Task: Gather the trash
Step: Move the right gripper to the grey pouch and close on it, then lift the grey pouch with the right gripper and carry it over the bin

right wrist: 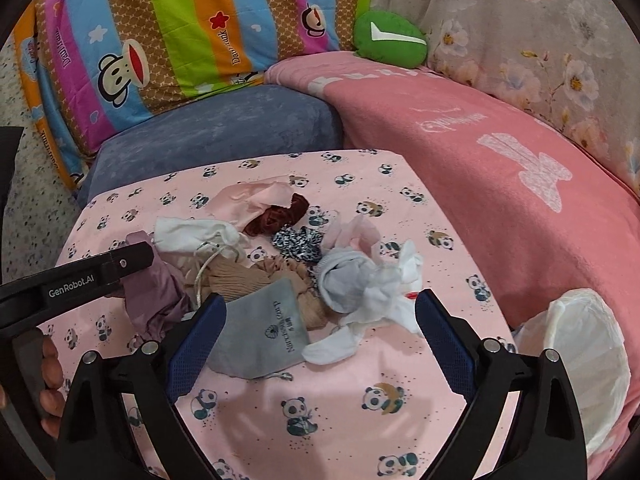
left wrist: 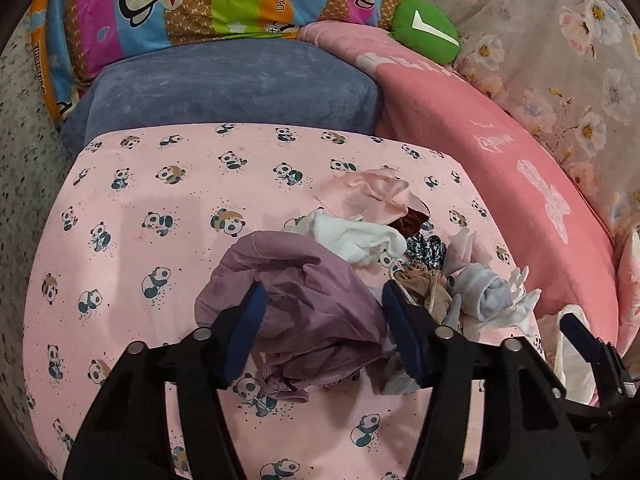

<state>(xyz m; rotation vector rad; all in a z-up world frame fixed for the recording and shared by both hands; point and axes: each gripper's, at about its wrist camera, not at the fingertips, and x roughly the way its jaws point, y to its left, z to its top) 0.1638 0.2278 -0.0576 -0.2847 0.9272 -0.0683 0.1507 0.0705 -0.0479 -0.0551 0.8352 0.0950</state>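
Note:
A heap of small cloth scraps lies on the pink panda sheet point(left wrist: 140, 184). My left gripper point(left wrist: 322, 332) is open, its fingers on either side of a crumpled mauve cloth point(left wrist: 304, 292), not closed on it. My right gripper point(right wrist: 318, 338) is open above a grey drawstring pouch point(right wrist: 260, 336) and white crumpled scraps point(right wrist: 384, 296). The left gripper's arm point(right wrist: 80, 276) shows at the left of the right wrist view, over the mauve cloth point(right wrist: 152, 300). A white-lined bin point(right wrist: 576, 356) stands at the right edge; it also shows in the left wrist view point(left wrist: 572, 356).
The heap also holds a white cloth point(left wrist: 356, 236), a pale pink piece point(left wrist: 368, 196), a dark red scrunchie point(right wrist: 280, 212), a black-and-white scrunchie point(right wrist: 300, 244) and beige fabric point(right wrist: 240, 280). A blue cushion point(left wrist: 232, 88), pink blanket point(left wrist: 500, 184) and green pillow point(left wrist: 424, 32) lie behind.

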